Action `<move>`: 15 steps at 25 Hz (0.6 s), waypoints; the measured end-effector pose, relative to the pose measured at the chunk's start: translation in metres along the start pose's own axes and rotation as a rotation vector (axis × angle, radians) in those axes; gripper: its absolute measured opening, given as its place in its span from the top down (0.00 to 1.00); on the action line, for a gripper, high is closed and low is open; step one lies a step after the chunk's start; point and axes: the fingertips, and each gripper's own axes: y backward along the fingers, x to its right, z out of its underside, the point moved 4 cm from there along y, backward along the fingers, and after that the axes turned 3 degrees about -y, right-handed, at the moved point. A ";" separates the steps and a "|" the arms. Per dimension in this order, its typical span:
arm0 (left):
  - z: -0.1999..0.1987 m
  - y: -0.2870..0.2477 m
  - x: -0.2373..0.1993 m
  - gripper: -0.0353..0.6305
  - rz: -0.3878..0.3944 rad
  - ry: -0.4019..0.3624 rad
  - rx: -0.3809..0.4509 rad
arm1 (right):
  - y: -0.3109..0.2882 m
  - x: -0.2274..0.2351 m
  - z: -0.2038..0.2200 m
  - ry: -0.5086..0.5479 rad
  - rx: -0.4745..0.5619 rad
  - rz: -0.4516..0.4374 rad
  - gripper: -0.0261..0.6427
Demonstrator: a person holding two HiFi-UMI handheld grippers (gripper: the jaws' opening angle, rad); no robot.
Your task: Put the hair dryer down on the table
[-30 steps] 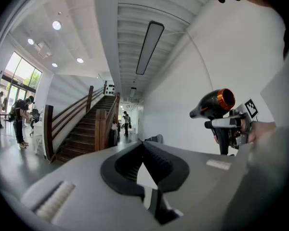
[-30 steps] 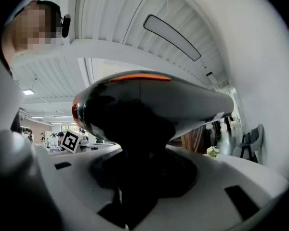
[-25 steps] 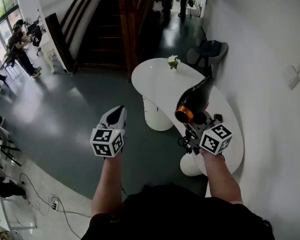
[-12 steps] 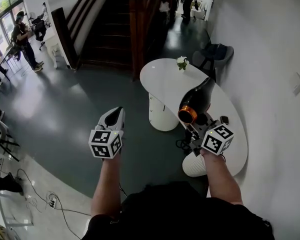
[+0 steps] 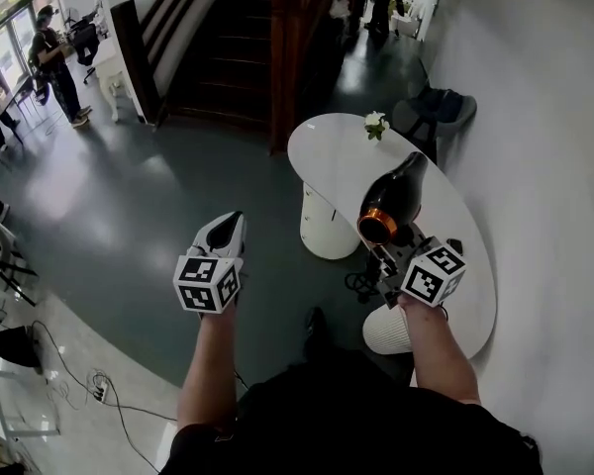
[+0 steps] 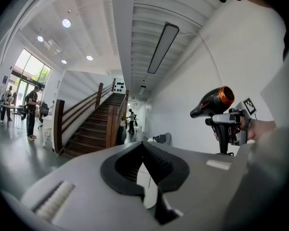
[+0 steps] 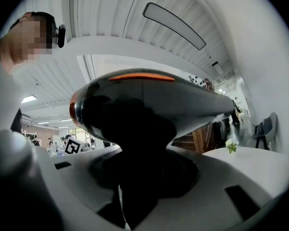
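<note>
A black hair dryer [image 5: 392, 199] with an orange ring at its rear hangs above the near half of the white oval table [image 5: 335, 153], nozzle pointing away from me. My right gripper [image 5: 395, 251] is shut on its handle, which fills the gap between the jaws in the right gripper view, under the dryer's body [image 7: 149, 99]. My left gripper [image 5: 232, 224] is shut on nothing over the grey floor, left of the table. From the left gripper view [image 6: 143, 149], the hair dryer [image 6: 213, 100] shows upright at the right.
A small white flower [image 5: 376, 124] stands at the table's far end, and a small dark object [image 5: 455, 246] lies near its right edge. A grey chair [image 5: 445, 107] sits behind the table, a wooden staircase [image 5: 228, 57] beyond. White pedestals [image 5: 328, 228] hold the table up. The white wall [image 5: 544, 166] is right.
The head view has shifted, so the table and stairs sit a little further right. My right gripper still holds the hair dryer over the table. The left gripper has barely moved.
</note>
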 end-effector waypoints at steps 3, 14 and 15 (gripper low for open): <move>0.003 -0.022 -0.011 0.93 -0.010 -0.002 -0.020 | -0.016 0.022 0.003 -0.030 0.004 -0.009 0.71; -0.015 -0.165 -0.030 0.93 0.025 -0.044 -0.094 | -0.082 0.143 -0.012 -0.050 0.009 -0.027 0.71; -0.018 -0.179 -0.031 0.93 0.026 -0.053 -0.103 | -0.086 0.156 -0.015 -0.059 0.018 -0.026 0.71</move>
